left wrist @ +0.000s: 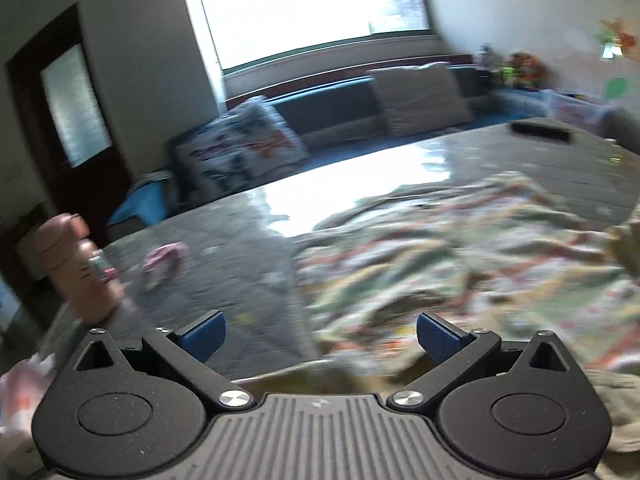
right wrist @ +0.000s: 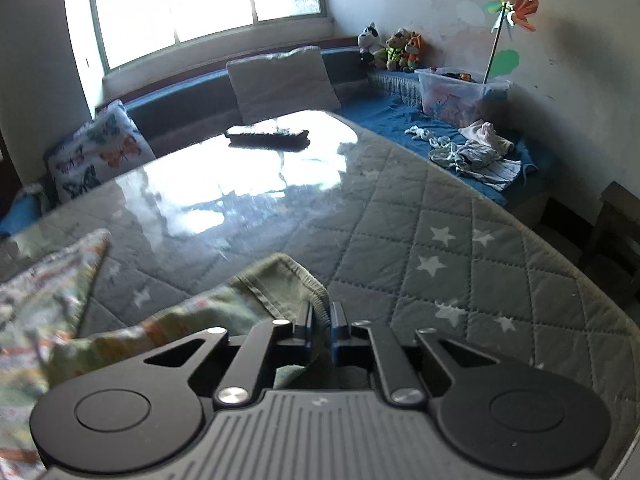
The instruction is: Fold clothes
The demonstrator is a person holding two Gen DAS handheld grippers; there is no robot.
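Observation:
A patterned garment (left wrist: pixel 460 256) in green, white and orange lies crumpled on the grey quilted table cover (left wrist: pixel 240 248). My left gripper (left wrist: pixel 320 338) stands wide open above the garment's near edge, its blue pads (left wrist: pixel 204 336) bare and nothing between them. In the right wrist view my right gripper (right wrist: pixel 321 318) is shut on the garment's green ribbed hem (right wrist: pixel 280 284), which bunches up between the two fingers. The rest of the garment (right wrist: pixel 44 280) trails off to the left.
A dark flat remote-like object (right wrist: pixel 267 137) lies far across the table. A small pink cloth (left wrist: pixel 164 264) and a person's hand (left wrist: pixel 76 264) are at the left. A blue bench holds cushions (right wrist: pixel 280 80), a toy box (right wrist: pixel 460 94) and loose clothes (right wrist: pixel 476 156).

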